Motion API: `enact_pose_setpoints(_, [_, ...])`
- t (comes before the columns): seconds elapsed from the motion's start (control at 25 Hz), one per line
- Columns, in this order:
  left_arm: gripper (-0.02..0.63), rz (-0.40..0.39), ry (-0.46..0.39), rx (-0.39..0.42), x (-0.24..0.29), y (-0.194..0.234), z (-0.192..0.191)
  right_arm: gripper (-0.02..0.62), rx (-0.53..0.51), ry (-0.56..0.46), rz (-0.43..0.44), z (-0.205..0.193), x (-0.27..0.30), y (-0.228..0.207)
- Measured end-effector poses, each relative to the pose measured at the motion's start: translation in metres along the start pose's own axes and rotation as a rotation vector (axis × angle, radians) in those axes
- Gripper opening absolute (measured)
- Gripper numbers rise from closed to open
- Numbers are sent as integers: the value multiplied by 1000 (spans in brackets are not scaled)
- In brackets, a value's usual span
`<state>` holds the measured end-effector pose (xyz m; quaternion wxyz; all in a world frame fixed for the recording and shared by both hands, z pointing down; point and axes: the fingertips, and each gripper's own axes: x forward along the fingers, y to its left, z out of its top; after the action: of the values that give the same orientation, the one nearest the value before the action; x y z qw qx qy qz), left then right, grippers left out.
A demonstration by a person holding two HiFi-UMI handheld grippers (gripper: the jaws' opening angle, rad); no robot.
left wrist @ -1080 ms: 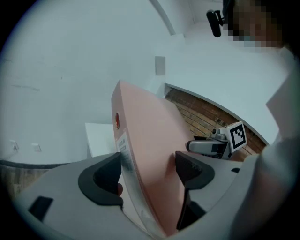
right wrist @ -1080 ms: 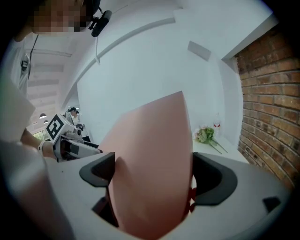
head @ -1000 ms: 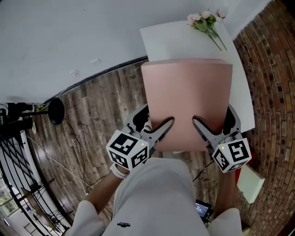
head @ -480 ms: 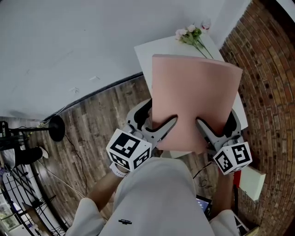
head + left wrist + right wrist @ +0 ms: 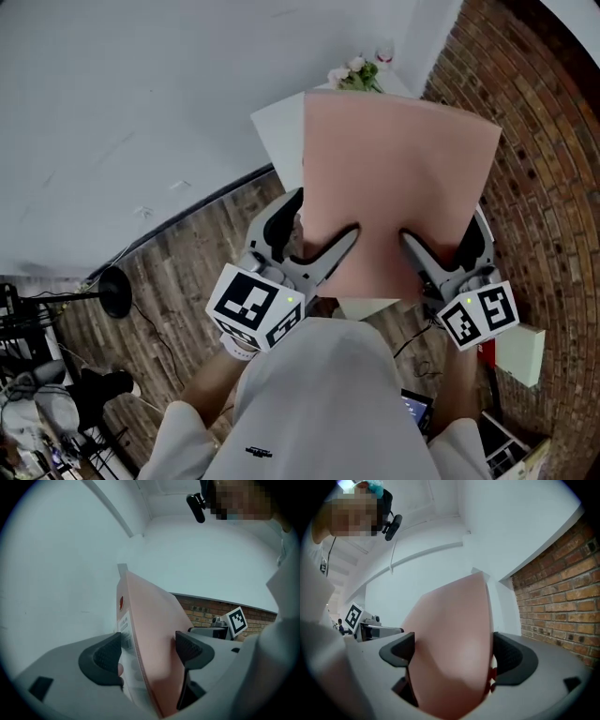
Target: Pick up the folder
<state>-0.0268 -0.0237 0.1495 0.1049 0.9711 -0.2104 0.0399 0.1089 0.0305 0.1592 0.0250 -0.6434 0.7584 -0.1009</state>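
Left gripper [image 5: 330, 251] and right gripper [image 5: 415, 249] are both clamped on the near edge of the pink folder [image 5: 398, 173]. Head view: it's up higher than a second ago and now covers most of the white table [image 5: 277, 133], with the flowers [image 5: 353, 75] just peeking over its top edge. Its long axis runs from the grippers up and away, leaning slightly right. The lower jaws are hidden beneath it.

Left gripper view: the folder is nearly edge-on between the jaws, pinched tight, with a printed label [image 5: 123, 626] too blurred to read.

Right gripper view: same squeeze, and the pink face fills the gap.
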Motion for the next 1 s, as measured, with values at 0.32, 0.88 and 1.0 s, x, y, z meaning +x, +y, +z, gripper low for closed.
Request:
enact_pose_setpoints(0.32, [357,-40,-48,54,0,-19,25,517,-35,-80,-36,23,-20,2])
enact_pose_setpoints(0.88, [357,-69,-33,56,7,-33,18,517,14,-75,-69,11,-39,-6])
enact_pose_setpoints(1.0, [357,-67,-34,60,8,-34,17,517,25,-71,-68,9,-39,-8])
